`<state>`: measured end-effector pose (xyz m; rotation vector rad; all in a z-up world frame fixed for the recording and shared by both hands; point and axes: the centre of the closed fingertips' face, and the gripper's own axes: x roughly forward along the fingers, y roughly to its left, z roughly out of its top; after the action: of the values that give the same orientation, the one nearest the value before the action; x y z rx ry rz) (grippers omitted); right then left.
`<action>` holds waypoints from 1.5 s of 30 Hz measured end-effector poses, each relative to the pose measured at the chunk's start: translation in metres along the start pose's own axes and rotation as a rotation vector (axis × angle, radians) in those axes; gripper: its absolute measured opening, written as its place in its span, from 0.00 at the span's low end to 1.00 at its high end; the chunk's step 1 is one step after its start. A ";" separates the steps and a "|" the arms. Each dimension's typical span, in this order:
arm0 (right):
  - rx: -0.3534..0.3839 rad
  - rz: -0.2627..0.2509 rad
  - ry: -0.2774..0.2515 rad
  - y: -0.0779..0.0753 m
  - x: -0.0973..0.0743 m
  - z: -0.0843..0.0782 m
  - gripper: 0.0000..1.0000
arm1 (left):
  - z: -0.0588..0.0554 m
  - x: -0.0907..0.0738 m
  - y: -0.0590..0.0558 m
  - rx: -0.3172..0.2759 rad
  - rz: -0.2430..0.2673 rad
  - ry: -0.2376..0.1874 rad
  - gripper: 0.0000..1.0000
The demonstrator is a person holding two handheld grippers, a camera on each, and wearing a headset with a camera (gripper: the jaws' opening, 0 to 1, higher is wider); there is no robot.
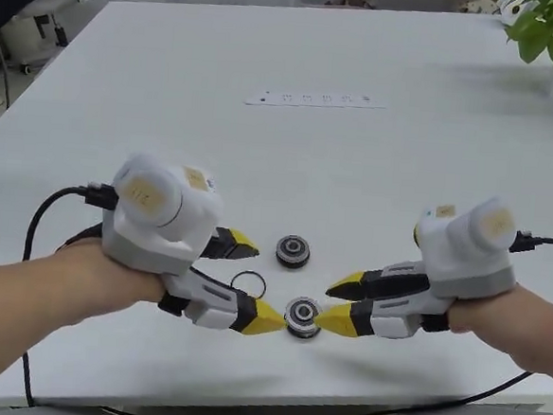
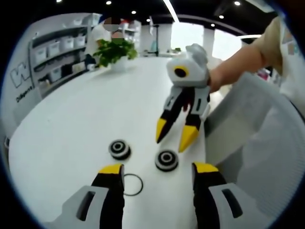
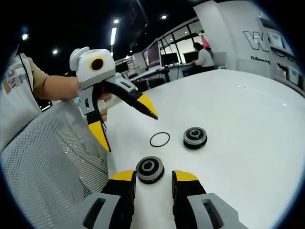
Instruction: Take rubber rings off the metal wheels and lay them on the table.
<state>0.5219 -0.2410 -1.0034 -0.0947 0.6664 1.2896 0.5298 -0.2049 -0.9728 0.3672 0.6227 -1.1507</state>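
Metal wheel (image 1: 302, 317) flat, axle upward

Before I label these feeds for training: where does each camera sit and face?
Head view: on the headset, facing forward and down at the white table; forearms, left tongs, right tongs show.
Left gripper view: on the left tongs, facing the right tongs; own jaws, other arm show.
Right gripper view: on the right tongs, facing the left tongs; own jaws show.
Shared: nearer black-and-silver metal wheel, farther wheel, thin black rubber ring.
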 end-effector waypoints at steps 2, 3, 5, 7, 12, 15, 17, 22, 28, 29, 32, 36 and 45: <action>-0.005 0.003 0.006 -0.001 0.001 -0.004 0.27 | -0.001 0.003 -0.001 0.002 -0.007 0.004 0.57; -0.009 0.004 0.012 -0.001 0.001 -0.006 0.27 | -0.001 0.004 -0.002 0.004 -0.011 0.006 0.56; -0.015 0.006 0.018 -0.002 0.002 -0.008 0.26 | -0.002 0.007 -0.004 0.008 -0.020 0.015 0.56; -0.021 0.008 0.022 -0.003 0.002 -0.010 0.26 | -0.004 0.010 -0.006 0.012 -0.029 0.023 0.55; -0.037 0.011 0.030 -0.003 0.003 -0.012 0.23 | -0.005 0.018 -0.009 0.015 -0.045 0.035 0.51; -0.043 0.014 0.034 -0.003 0.004 -0.014 0.22 | -0.006 0.021 -0.011 0.017 -0.055 0.041 0.47; -0.048 0.014 0.037 -0.003 0.004 -0.015 0.21 | -0.007 0.024 -0.012 0.017 -0.059 0.044 0.46; -0.060 0.018 0.038 -0.002 0.006 -0.017 0.18 | -0.007 0.027 -0.014 0.023 -0.064 0.049 0.39; -0.069 0.018 0.033 -0.001 0.006 -0.018 0.15 | -0.008 0.031 -0.015 0.027 -0.063 0.048 0.35; -0.070 0.017 0.032 -0.001 0.006 -0.018 0.15 | -0.008 0.032 -0.015 0.028 -0.064 0.049 0.34; -0.074 0.013 0.030 -0.002 0.006 -0.018 0.13 | -0.007 0.034 -0.016 0.031 -0.065 0.049 0.32; -0.076 0.009 0.027 -0.002 0.006 -0.018 0.11 | -0.005 0.036 -0.015 0.025 -0.062 0.035 0.28; -0.082 0.002 0.026 -0.003 0.006 -0.018 0.09 | -0.009 0.042 -0.015 0.041 -0.061 0.044 0.20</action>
<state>0.5180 -0.2445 -1.0220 -0.1787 0.6361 1.3199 0.5245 -0.2358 -1.0055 0.4118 0.6536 -1.2173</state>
